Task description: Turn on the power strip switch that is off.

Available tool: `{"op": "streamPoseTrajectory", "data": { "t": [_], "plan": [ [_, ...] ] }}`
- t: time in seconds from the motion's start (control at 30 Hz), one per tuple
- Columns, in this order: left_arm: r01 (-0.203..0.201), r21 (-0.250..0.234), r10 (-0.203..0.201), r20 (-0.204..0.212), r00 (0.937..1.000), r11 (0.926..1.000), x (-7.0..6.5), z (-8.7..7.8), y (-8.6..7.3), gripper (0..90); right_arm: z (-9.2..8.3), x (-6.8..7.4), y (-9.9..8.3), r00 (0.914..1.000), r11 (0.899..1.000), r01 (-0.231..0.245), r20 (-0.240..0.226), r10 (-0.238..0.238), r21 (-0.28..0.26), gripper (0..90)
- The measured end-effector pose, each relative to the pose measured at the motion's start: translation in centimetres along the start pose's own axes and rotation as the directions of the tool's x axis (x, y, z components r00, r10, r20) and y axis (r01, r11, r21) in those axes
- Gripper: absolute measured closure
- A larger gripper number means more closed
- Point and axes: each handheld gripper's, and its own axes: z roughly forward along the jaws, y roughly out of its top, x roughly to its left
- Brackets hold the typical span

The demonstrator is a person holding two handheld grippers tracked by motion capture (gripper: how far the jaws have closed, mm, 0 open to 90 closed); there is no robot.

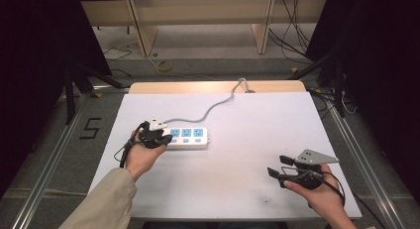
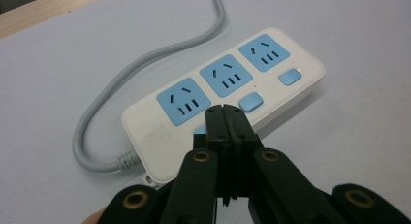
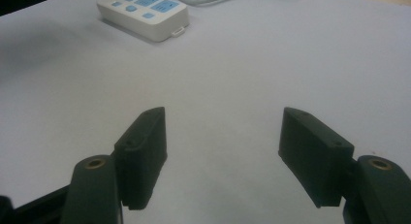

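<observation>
Power strip (image 2: 223, 105) lies left of centre on the tabletop (image 1: 237, 159). Our left gripper (image 2: 227, 118) has its fingers closed together, empty, tips over the nearest switch (image 2: 200, 131). Press straight down, lightly, so the strip doesn't slide. Right gripper (image 3: 223, 151) fingers open, idle, well apart.

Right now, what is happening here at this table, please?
A person works at a white table with a claw in each hand. The left claw is shut, with nothing between its jaws, and its tip sits over the near edge of a white power strip, right where a blue switch peeks out beside it, as if to press it. I cannot tell whether it touches. The right claw is open and holds nothing, off to the side over bare table.
</observation>
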Motion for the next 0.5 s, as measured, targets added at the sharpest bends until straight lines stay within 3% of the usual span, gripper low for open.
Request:
{"op": "streamPoseTrajectory", "data": {
  "t": [0.5],
  "plan": [
    [-0.012,0.01,0.012,0.004,0.9999,0.9999,-0.25,0.83,0.77,89.8,0.02,-0.01,-0.02,1.0,1.0,0.001,-0.001,-0.001,0.004,34.4]
  ]
}}
